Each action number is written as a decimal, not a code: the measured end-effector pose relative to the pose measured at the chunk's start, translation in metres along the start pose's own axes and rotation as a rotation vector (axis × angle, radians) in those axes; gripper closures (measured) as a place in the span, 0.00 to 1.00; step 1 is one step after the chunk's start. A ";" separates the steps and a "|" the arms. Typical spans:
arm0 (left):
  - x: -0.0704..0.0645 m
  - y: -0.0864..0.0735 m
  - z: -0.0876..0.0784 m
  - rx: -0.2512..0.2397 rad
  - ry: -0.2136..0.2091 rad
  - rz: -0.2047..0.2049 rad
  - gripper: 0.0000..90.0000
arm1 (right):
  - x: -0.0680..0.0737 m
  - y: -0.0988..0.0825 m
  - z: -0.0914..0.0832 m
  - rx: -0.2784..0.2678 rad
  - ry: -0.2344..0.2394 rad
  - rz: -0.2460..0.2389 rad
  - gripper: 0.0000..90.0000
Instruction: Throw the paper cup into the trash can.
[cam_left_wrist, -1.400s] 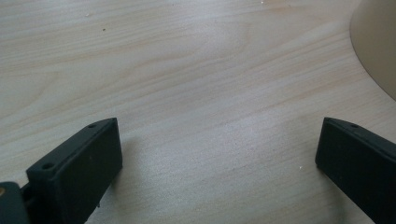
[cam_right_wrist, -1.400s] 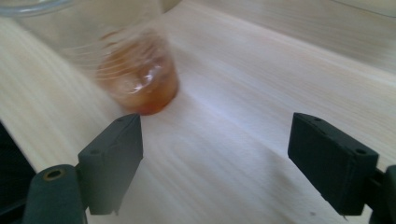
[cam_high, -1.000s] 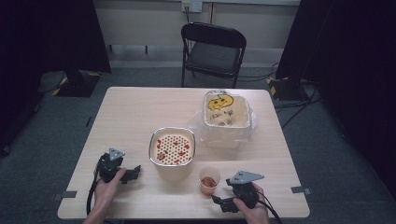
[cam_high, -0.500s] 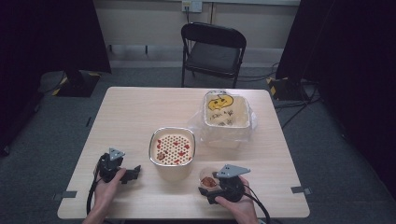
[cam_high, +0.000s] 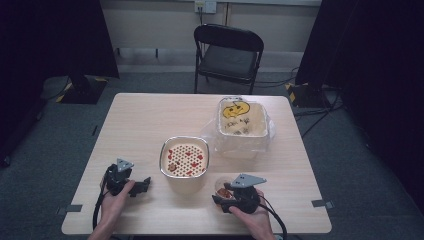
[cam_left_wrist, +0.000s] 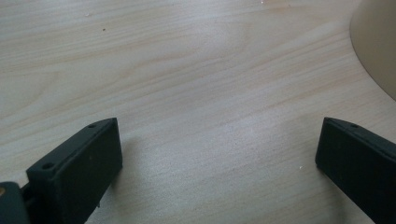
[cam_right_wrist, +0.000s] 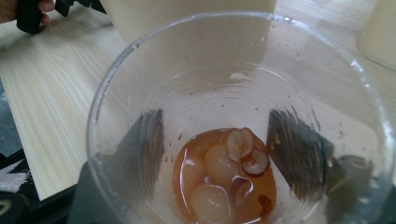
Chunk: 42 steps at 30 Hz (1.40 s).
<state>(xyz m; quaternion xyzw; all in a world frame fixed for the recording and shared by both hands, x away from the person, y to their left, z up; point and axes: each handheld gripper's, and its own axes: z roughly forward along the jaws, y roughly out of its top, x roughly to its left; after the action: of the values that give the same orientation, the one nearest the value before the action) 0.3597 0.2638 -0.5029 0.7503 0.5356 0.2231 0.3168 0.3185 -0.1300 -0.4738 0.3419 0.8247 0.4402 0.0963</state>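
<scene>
Right gripper (cam_high: 223, 196) jaws have just been closing, now clamping the clear cup (cam_right_wrist: 238, 126); cup base is cut off. Left gripper (cam_left_wrist: 219, 158) is resting spread on the table (cam_left_wrist: 187, 70).

a black folding chair (cam_high: 229, 51) stands beyond the table (cam_high: 150, 120); a bag-lined bin (cam_high: 242, 122) sits on it.

I see a small clear plastic cup (cam_right_wrist: 238, 126) standing upright on the pale wooden table, near its front edge and a little right of centre, just in front of the metal-rimmed strainer bowl (cam_high: 184, 158). Its wall is smeared and spotted with residue. At the bottom sits a shallow pool of amber-brown liquid holding several pale rounded pieces and a couple of darker reddish-brown ones, possibly fruit; I can't tell for sure. In the high view the cup (cam_high: 224, 187) shows as a small round rim with reddish contents.
</scene>
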 end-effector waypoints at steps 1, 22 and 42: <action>0.000 0.000 0.000 0.000 0.000 0.000 0.00 | 0.000 0.000 -0.001 0.002 -0.006 0.001 0.43; 0.001 0.000 0.001 0.000 -0.015 0.011 0.00 | -0.015 0.037 -0.029 -0.152 -0.057 0.044 0.47; 0.001 0.000 0.001 0.000 -0.015 0.011 0.00 | -0.016 0.110 -0.030 -0.370 -0.148 -0.002 0.48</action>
<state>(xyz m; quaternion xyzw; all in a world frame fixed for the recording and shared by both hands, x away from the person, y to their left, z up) 0.3609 0.2650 -0.5030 0.7549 0.5292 0.2191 0.3196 0.3694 -0.1187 -0.3712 0.3489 0.7208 0.5578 0.2182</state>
